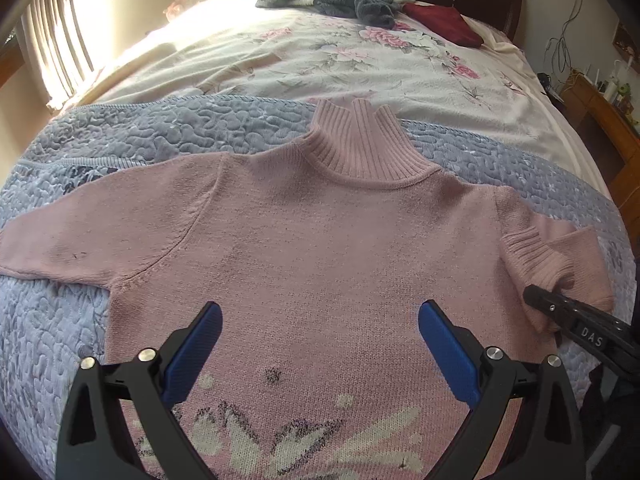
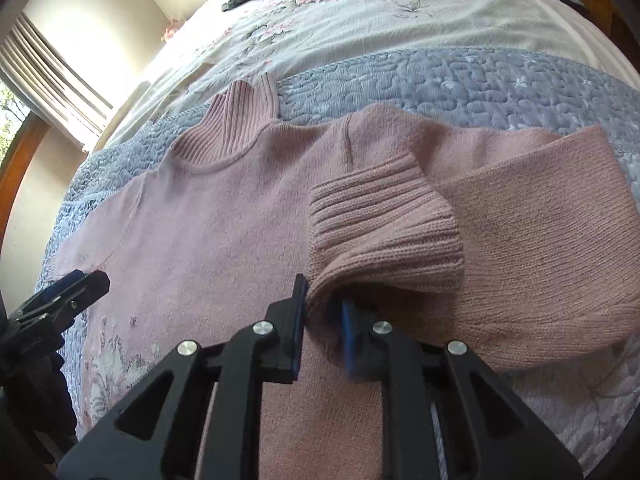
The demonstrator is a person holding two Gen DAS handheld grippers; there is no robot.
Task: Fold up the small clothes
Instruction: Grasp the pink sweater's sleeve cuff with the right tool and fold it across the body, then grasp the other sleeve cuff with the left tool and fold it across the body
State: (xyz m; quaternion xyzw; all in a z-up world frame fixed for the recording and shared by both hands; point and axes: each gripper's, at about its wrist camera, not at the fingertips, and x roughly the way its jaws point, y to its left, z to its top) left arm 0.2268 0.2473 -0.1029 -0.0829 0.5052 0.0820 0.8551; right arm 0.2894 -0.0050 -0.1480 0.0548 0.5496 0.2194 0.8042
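A pink sweater (image 1: 320, 240) lies flat on the bed's blue quilt (image 1: 120, 136). The right gripper (image 2: 324, 300) pinches its cuff (image 2: 384, 224); the left gripper (image 1: 320, 344) hovers spread, empty. Best: carry the sleeve straight across the chest, keeping it low and flat.

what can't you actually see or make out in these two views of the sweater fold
- Pink sweater hem: left wrist view, cut off by the bottom edge and covered by the left gripper.
- End of the spread sleeve: left wrist view, runs off the left edge.
- Ribbed cuff edge: right wrist view, hidden between the right gripper pads.
- Desk items: left wrist view, too small.
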